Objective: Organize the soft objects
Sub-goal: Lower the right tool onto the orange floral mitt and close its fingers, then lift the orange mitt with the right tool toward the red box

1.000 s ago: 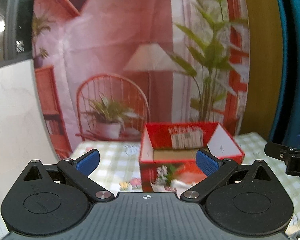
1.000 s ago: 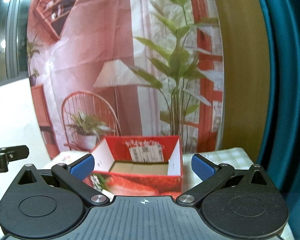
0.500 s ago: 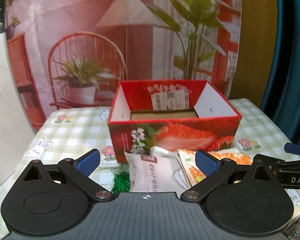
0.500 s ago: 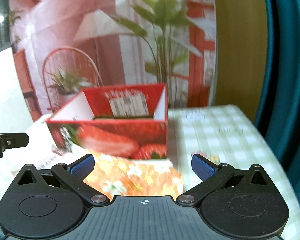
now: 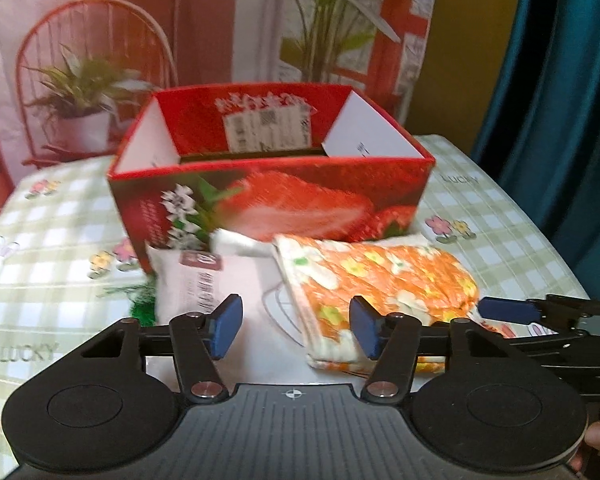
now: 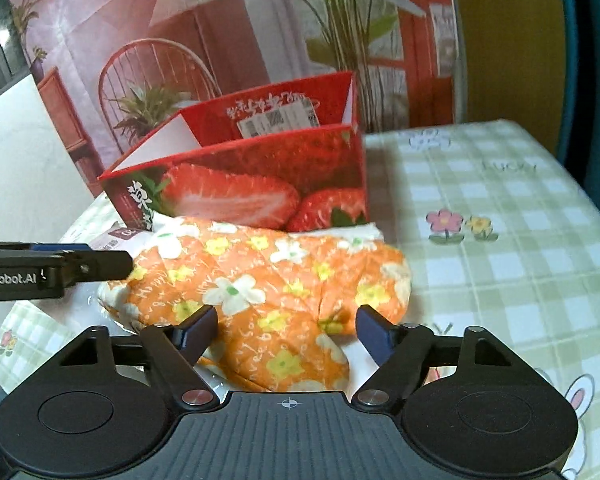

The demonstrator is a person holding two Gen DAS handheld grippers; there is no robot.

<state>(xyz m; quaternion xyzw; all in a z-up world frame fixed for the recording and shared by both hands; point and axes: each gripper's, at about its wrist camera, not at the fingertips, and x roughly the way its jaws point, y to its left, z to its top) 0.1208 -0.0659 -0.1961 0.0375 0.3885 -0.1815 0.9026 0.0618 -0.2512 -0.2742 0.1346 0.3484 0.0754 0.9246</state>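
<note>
Left wrist: left gripper (image 5: 296, 330) closing over white plastic packet (image 5: 204, 280), pads not touching; quilted orange floral mitt (image 5: 380, 276) beside, red strawberry box (image 5: 268, 196) behind.
Right wrist: right gripper (image 6: 288, 330) closing astride mitt (image 6: 268, 284), no contact; checked tablecloth (image 6: 500, 240).

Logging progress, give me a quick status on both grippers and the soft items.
Left hand-held gripper closing, nothing pinched. Right hand-held gripper closing around orange floral quilted mitt, pads not touching. Red strawberry-print cardboard box open behind. Nothing in the way.
</note>
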